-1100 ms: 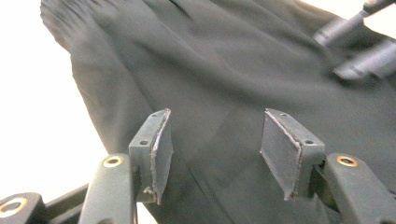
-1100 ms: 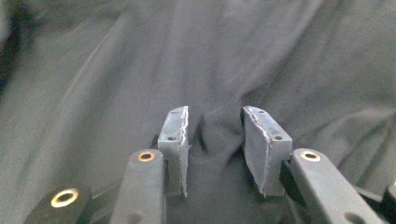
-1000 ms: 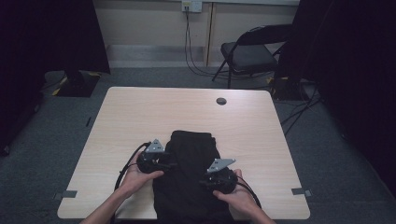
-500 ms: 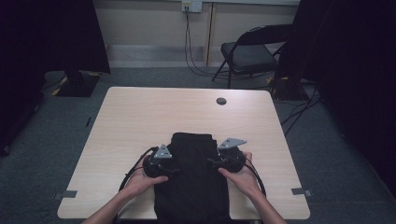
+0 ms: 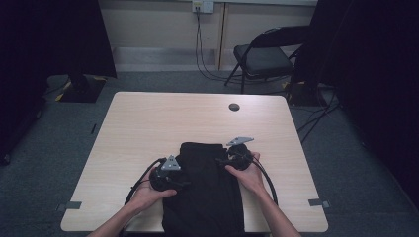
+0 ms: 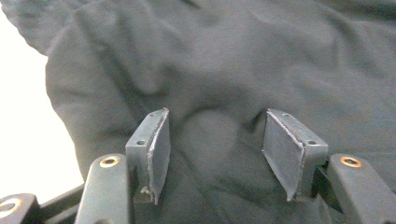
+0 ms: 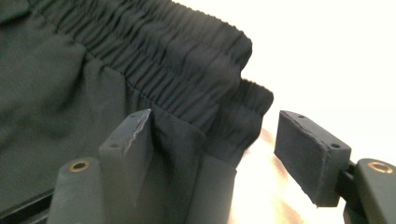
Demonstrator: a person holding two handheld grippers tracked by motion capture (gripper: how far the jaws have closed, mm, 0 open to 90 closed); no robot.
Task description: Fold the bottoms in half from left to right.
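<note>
Pale wood grain covers the counter [image 5: 148, 128], a smooth flat top that lets cloth slide and lie flat, which is probably why you work the garment here. On its near half, hanging a little over your edge, lies the pair of black trousers [image 5: 205, 192], folded lengthwise into a long soft slab between your two hands. The cloth is matte, thin and limp, creased in shallow rolls, and at the far end the waistband [image 7: 187, 60] is gathered into tight elastic ridges, doubled where the two layers stack.

Your left hand-held gripper [image 5: 182, 183] rests at the left edge of the trousers, jaws apart with a soft hump of cloth [image 6: 210, 140] between the pads and nothing pinched; it looks set to steady that side. Your right hand-held gripper [image 5: 221, 161] sits at the right far corner, its jaws having just been opening, now wide, with the waistband corner lying loose between them beside the left pad [image 7: 128, 149], seemingly ready for a fresh bite.
</note>
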